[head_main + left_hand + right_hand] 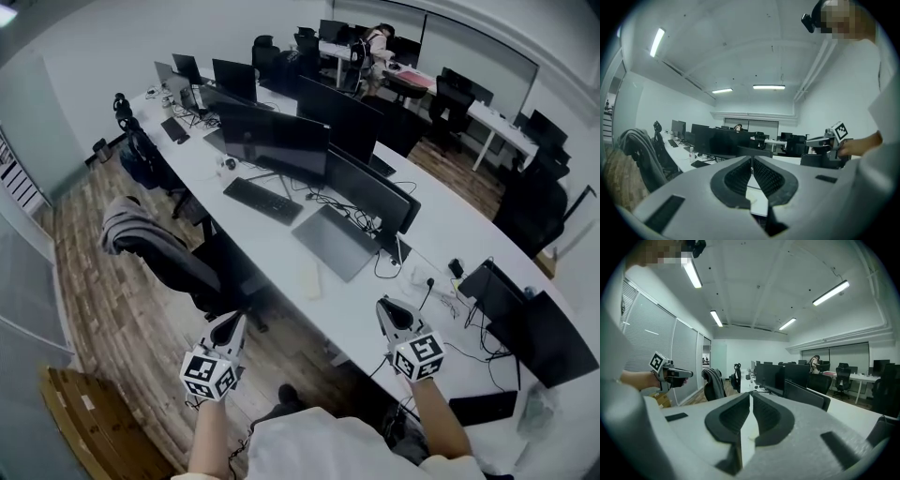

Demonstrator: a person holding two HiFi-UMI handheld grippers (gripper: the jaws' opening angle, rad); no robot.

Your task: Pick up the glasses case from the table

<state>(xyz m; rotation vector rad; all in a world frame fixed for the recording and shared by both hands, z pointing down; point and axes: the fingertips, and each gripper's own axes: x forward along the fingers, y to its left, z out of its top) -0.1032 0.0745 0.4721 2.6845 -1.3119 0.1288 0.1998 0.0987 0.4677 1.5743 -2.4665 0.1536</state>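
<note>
A long white desk (441, 234) is seen running from upper left to lower right, and a row of dark monitors (272, 141) is carried along it. An office chair (155, 248) draped with a grey garment is set just beside its near edge. A closed grey laptop (336, 242) and a black keyboard (262, 200) are laid in front of the monitors.

The left gripper (232, 319) is held over the floor near the chair, and the right gripper (389, 307) at the desk's near edge. Both are seen closed, with nothing between the jaws.

The glasses case (309, 278) is taken to be the small pale oblong lying on bare desk just beside the laptop's near corner, though it is too small for that to be certain. It is well apart from both grippers.

The approach is judged to be the step in hand. One gripper should be chosen and its jaws opened before arrival. The case is best straddled across its narrow width and gripped at its middle, so that tipping is avoided. The chair and the loose cables (386, 267) should be kept clear of.
</note>
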